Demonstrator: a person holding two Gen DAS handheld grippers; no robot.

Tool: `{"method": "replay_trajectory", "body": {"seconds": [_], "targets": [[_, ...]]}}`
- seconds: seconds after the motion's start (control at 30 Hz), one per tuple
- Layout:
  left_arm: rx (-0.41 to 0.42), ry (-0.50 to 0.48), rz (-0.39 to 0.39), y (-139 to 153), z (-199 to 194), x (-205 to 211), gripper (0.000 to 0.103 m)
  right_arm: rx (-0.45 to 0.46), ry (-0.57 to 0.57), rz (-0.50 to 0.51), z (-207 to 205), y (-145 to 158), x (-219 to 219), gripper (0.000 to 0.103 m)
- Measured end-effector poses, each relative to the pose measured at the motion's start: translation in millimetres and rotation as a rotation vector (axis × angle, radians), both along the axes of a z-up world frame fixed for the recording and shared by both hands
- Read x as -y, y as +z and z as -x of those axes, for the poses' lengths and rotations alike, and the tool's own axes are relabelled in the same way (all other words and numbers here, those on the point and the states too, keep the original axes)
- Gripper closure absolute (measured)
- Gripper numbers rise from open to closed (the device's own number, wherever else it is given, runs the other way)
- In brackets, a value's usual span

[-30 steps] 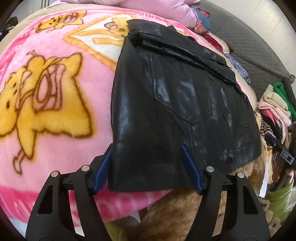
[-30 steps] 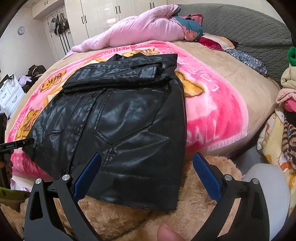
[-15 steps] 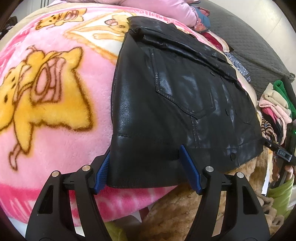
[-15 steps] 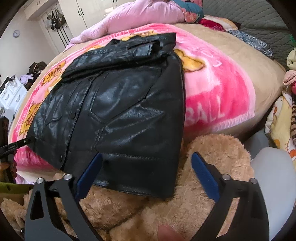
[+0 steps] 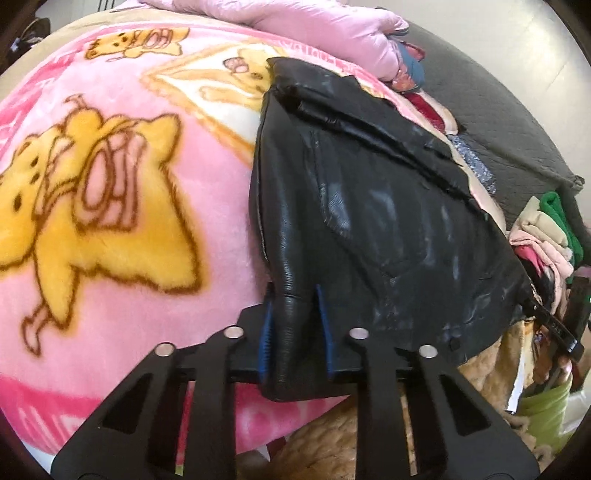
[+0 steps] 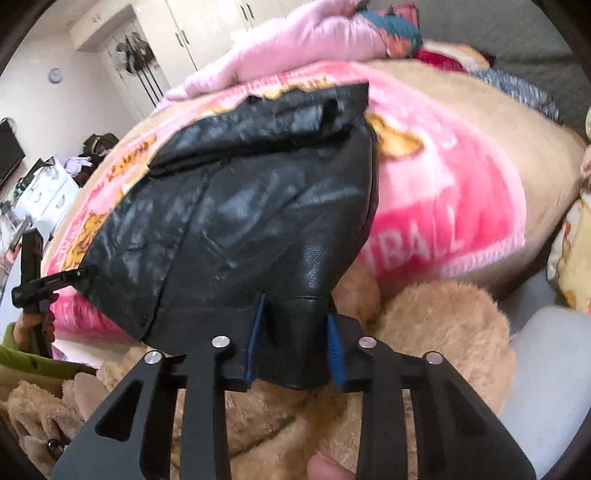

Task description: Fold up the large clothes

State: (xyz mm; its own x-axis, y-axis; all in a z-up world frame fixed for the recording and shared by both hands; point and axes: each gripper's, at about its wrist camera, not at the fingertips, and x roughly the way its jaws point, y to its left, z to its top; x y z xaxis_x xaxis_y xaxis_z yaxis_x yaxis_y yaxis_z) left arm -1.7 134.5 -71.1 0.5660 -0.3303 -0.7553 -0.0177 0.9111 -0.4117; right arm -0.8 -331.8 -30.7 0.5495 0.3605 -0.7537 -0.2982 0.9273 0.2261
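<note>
A black leather jacket [image 5: 388, 221] lies front up on a pink cartoon blanket [image 5: 110, 184], collar at the far end. The hem hangs toward me over the bed's edge. My left gripper [image 5: 293, 299] is closing its jaws on the hem's left corner, and the leather is bunched and pinched between the blue pads [image 5: 266, 332]. In the right wrist view the jacket [image 6: 240, 221] is blurred. There my right gripper [image 6: 295, 310] is closing on the hem's right corner, leather squeezed between its pads [image 6: 334, 343]. Each gripper also shows at the other view's side edge.
A tan plush throw [image 6: 424, 332] lies below the bed's edge under the hem. A pink duvet [image 5: 314, 29] is heaped at the far end. Folded clothes [image 5: 546, 229] are stacked to the right. White drawers [image 6: 48, 192] and wardrobes [image 6: 192, 37] stand beyond the bed.
Both grippers went from wide open around the hem to closed on its corners. The leather now bunches up between the pads. Neither hand has shifted much.
</note>
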Motion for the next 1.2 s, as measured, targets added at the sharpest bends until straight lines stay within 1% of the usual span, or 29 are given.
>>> {"method": "replay_trajectory", "body": {"seconds": [0.07, 0.17, 0.3, 0.4, 0.53, 0.6, 0.67, 0.73, 0.8, 0.93, 1.07, 1.2], "targets": [[0.015, -0.008, 0.014, 4.9, -0.3, -2.0, 0.095, 0.041, 0.01, -0.003, 0.5, 5.3, -4.5, 0.081], [0.058, -0.01, 0.036, 18.5, -3.0, -6.0, 0.095, 0.1, 0.012, -0.05, 0.2, 16.5, -6.6, 0.085], [0.148, 0.001, 0.053, 43.5, -9.4, -11.4, 0.096, 0.199, -0.004, -0.074, -2.5, 37.6, -6.9, 0.087], [0.201, 0.016, 0.069, 59.1, -18.4, -13.8, 0.096, 0.263, -0.039, -0.123, -9.3, 57.9, -3.5, 0.088], [0.271, 0.025, 0.083, 79.9, -34.3, -13.2, 0.096, 0.318, -0.089, -0.175, -21.1, 76.4, 4.3, 0.091], [0.307, 0.036, 0.099, 88.9, -42.2, -15.6, 0.096, 0.343, -0.105, -0.221, -29.0, 85.7, 10.3, 0.092], [0.336, 0.049, 0.129, 97.1, -53.1, -18.1, 0.096, 0.36, -0.112, -0.225, -36.2, 92.0, 11.4, 0.092], [0.359, 0.058, 0.139, 105.4, -62.5, -17.3, 0.096, 0.376, -0.121, -0.224, -46.4, 98.2, 11.5, 0.092], [0.385, 0.066, 0.154, 116.2, -73.6, -18.0, 0.096, 0.384, -0.135, -0.245, -58.6, 105.5, 13.0, 0.092], [0.425, 0.084, 0.154, 131.2, -96.7, -13.4, 0.095, 0.398, -0.166, -0.262, -81.2, 116.8, 13.8, 0.092], [0.437, 0.101, 0.17, 136.6, -113.8, -11.4, 0.095, 0.401, -0.196, -0.289, -106.3, 124.2, 15.3, 0.092], [0.449, 0.115, 0.162, 141.3, -132.4, -9.6, 0.095, 0.371, -0.222, -0.325, -130.9, 125.4, 20.8, 0.092]]}}
